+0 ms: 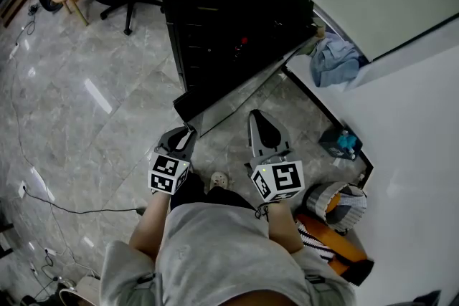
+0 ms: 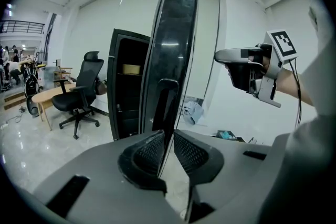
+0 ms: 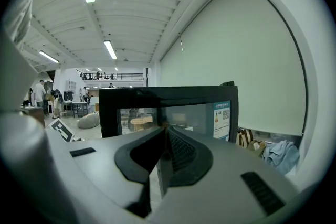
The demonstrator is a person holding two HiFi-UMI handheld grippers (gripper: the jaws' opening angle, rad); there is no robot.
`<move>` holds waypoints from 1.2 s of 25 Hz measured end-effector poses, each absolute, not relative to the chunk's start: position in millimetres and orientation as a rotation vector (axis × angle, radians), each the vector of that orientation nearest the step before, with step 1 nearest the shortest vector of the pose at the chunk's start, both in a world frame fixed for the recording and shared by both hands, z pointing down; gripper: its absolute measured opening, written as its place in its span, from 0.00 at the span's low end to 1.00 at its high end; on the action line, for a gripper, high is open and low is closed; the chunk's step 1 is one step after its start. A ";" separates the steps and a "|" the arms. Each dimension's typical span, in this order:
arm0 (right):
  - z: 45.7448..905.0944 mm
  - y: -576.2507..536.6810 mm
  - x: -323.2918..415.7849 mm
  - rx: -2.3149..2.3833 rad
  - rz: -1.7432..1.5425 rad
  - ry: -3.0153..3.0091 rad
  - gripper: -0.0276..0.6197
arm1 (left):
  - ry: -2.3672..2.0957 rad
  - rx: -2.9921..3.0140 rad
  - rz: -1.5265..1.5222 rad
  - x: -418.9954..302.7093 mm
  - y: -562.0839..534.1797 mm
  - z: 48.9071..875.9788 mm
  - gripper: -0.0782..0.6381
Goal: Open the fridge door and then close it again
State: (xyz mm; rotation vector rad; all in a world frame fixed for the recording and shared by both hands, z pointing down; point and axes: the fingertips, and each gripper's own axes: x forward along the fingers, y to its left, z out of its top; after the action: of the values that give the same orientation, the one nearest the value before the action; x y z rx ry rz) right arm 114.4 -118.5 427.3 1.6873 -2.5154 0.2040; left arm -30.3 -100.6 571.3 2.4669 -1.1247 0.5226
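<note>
Two notes: your left gripper [image 2: 168, 136] jaws are clamped on the open fridge door [image 2: 176, 34] edge, frame centre; right gripper [image 3: 165, 134] jaws together, idle. Swing along the hinge arc, keep wrist straight

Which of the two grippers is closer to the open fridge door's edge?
Left. The left gripper clamps the edge of the fridge door; the right gripper sits apart, facing the door's front.
</note>
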 end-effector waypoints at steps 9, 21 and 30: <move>425.6 -124.7 105.9 1.694 0.198 -2.505 0.08 | -1.138 2.469 0.541 -44.8 -120.6 573.3 0.21; 426.6 -140.3 92.6 1.716 0.199 -2.481 0.08 | -1.133 2.464 0.549 -65.0 -160.6 571.7 0.21; 428.6 -154.9 87.1 1.744 0.202 -2.452 0.08 | -1.135 2.483 0.559 -78.9 -198.1 572.5 0.22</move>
State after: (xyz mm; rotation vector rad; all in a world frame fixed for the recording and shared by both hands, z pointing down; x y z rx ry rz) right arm 87.1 -154.9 428.6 1.7438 -2.4518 0.2024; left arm -78.9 -198.1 572.5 2.4826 -1.1355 0.5587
